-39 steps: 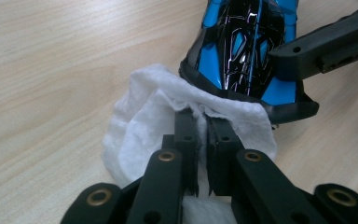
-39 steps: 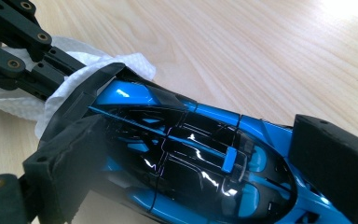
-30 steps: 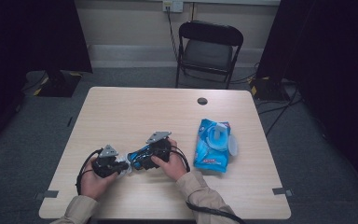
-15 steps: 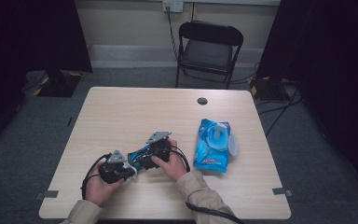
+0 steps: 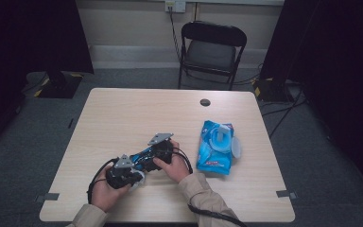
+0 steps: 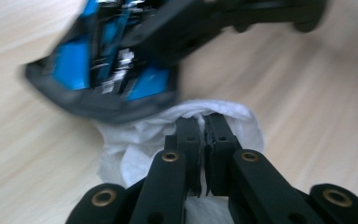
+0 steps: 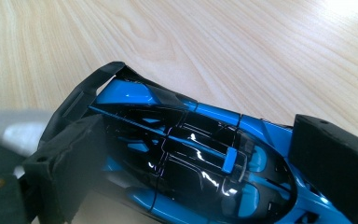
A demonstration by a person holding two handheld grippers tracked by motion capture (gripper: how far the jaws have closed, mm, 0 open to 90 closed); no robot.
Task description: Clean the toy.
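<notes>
A blue and black model car point(image 7: 135, 100) is clamped between the two pads of my right gripper point(image 7: 200, 161), a little above the wooden table point(image 5: 137, 113). In the high view my right gripper point(image 5: 147, 156) points left with the car point(image 5: 142, 155) in it. My left gripper point(image 5: 136, 176) sits just left of and below it, shut on a crumpled white wipe point(image 5: 140, 178). In the left gripper view the jaws point(image 6: 205, 123) pinch the wipe point(image 6: 135, 140), which touches the car's tail point(image 6: 116, 65).
A blue pack of wet wipes point(image 5: 216, 146) with its flap open lies right of the hands. A small black round cap point(image 5: 205, 102) sits near the far edge. A black folding chair point(image 5: 210, 47) stands behind the table.
My left gripper with the wipe has slid right, up against the car. The right gripper and the car have stayed put.
</notes>
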